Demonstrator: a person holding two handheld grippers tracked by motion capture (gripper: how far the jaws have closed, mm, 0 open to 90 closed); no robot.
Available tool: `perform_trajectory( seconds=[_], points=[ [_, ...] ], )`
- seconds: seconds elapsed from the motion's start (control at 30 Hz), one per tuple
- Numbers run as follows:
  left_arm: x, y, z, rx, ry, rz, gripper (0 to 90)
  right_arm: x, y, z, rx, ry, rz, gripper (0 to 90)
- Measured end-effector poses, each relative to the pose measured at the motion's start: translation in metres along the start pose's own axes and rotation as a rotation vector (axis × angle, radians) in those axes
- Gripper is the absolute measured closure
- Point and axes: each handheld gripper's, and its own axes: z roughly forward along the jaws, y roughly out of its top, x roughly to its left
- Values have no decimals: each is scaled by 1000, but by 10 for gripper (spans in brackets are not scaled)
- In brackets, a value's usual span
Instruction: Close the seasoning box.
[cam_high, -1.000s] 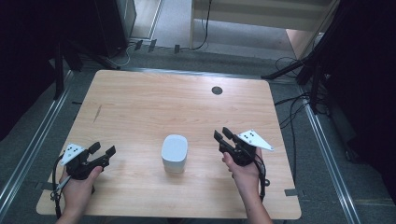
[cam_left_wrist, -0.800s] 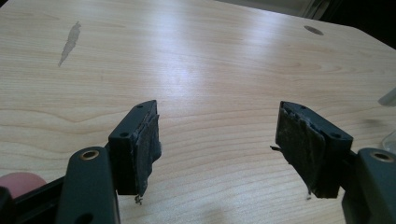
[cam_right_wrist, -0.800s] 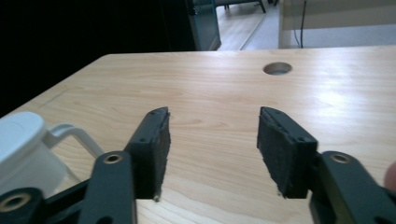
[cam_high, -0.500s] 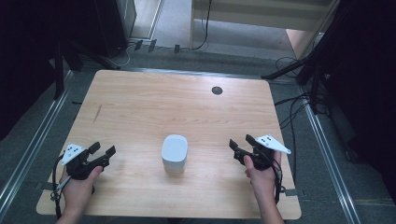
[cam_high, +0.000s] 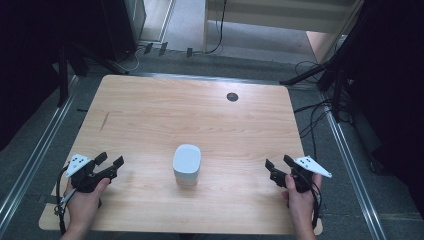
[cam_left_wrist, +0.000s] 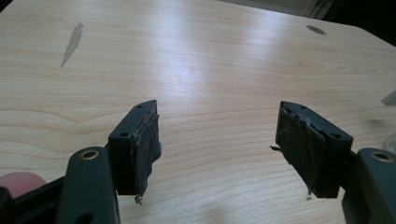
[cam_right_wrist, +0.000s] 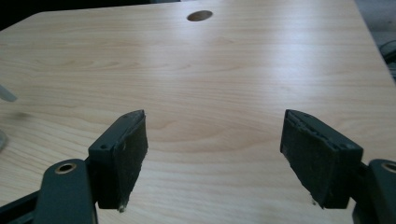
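From the high view, a white canister stood upright on the tabletop. The left claw sat well left of it, the right claw well right, both spread wide. Left gripper view: claw gaping over bare wood. Right gripper view: claw also gaping, nothing held.

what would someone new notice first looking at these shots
Most likely the white container standing upright and alone at the near middle of the wooden table. Next come the two grippers flanking it, both open and holding nothing: the left gripper near the table's near left corner, the right gripper near its right edge. A small dark round hole sits toward the far side.
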Motion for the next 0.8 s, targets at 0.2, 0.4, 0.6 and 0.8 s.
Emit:
perform_trajectory(
  seconds=[0.2,0.4,0.6,0.8],
  points=[
    [-1,0,0,1,1,1,312,-22,-15,-15,-3,-41,24,231],
    [-1,0,0,1,7,1,308,-41,-32,-32,-36,-54,89,232],
    [-3,0,1,8,19,17,303,-45,-40,-35,-46,-73,99,233],
    [-4,0,3,19,25,26,303,-47,-40,-36,-53,-73,117,233]
  ],
)
